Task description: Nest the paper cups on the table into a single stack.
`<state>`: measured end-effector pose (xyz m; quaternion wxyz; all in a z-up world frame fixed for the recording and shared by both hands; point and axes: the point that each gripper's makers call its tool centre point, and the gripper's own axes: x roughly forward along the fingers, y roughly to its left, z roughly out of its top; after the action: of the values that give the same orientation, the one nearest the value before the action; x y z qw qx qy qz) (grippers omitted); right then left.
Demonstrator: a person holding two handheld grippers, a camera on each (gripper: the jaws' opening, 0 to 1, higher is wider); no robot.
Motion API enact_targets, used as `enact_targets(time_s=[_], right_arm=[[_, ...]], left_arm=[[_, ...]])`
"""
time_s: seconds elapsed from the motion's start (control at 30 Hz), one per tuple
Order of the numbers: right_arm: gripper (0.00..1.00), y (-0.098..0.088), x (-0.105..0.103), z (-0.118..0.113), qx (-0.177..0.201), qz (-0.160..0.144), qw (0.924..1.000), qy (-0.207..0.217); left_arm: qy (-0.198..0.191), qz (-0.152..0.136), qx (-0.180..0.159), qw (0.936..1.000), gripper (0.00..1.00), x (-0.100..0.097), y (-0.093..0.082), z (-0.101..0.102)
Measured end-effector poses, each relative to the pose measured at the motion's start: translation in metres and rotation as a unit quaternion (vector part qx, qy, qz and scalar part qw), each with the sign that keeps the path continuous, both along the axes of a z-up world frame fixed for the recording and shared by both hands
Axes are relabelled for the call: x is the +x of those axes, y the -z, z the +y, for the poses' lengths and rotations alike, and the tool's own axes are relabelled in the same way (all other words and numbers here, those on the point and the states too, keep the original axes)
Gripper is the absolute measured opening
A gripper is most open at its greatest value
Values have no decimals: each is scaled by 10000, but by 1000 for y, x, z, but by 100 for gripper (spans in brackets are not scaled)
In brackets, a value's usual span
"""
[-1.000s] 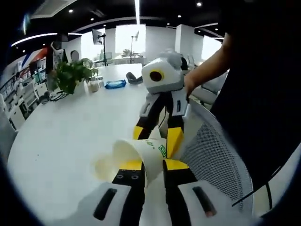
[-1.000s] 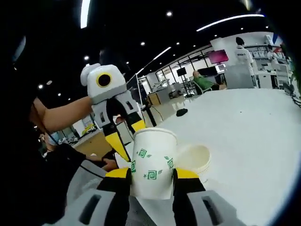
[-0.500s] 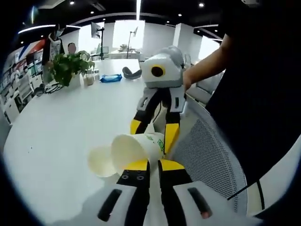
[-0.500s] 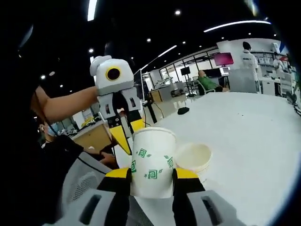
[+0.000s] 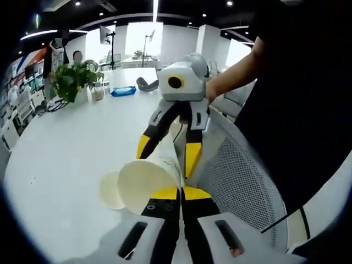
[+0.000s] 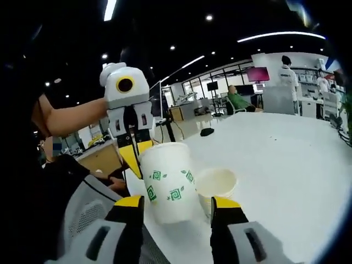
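Note:
A white paper cup with green marks (image 6: 168, 181) hangs tilted above the table edge. My left gripper (image 5: 180, 193) is shut on its rim wall, the cup's mouth (image 5: 147, 180) facing that camera. In the right gripper view the left gripper (image 6: 135, 154) reaches in from behind the cup. My right gripper (image 6: 177, 202) is open, its jaws standing either side of the cup with a gap on both sides; in the left gripper view the right gripper (image 5: 166, 154) straddles the cup from the far side. A second, plain cup (image 6: 215, 184) stands on the table beside it, seen again as the second cup (image 5: 110, 190).
The white table (image 5: 71, 148) stretches away, with a potted plant (image 5: 69, 82) and a blue item (image 5: 122, 91) at its far end. A grey mesh chair back (image 5: 236, 181) lies right below the grippers. A person's arm (image 5: 236, 77) holds the right gripper. People sit and stand in the background.
My right gripper's jaws have spread apart and let go of the cup. My left gripper has closed tighter on the rim, and the cup now tilts.

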<state>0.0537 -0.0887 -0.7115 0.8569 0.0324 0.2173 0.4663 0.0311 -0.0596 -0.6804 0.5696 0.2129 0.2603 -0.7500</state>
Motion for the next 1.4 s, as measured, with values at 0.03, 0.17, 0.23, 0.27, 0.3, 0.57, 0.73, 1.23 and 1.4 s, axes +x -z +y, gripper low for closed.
enact_targets(time_s=[0.03,0.17,0.23,0.27,0.3,0.57,0.73,1.23,1.4], right_arm=[[50,0,1,-1,4,-12,10000,30],[56,-1,3,-4,17,-45,9999,125],[59,-2,4,-6,18,-78,9998,171],[60,-3,4,-6,19,-89,9998,186],[62,-3,4,-6,19,-100,9997,200],[68,-3,6,-11,-1,-127,9994,323],[69,-4,7,-14,-12,-127,9992,391],[70,0,7,-19,-85,-126,9985,531],[70,2,6,-23,-83,-96,9982,592]], left_arm=[[-3,-6,7,10000,0,0,-1,0],[-9,-47,5,10000,0,3,-3,0],[-8,-85,36,10000,0,4,-3,0],[-5,-99,50,9999,0,5,-4,0],[-7,-111,52,9999,0,5,-4,0],[-105,-328,61,9994,0,21,-9,1],[-234,-589,225,9977,0,36,-6,4],[-165,-1161,545,9916,0,55,6,1],[-131,-1247,608,9902,0,58,9,-1]])
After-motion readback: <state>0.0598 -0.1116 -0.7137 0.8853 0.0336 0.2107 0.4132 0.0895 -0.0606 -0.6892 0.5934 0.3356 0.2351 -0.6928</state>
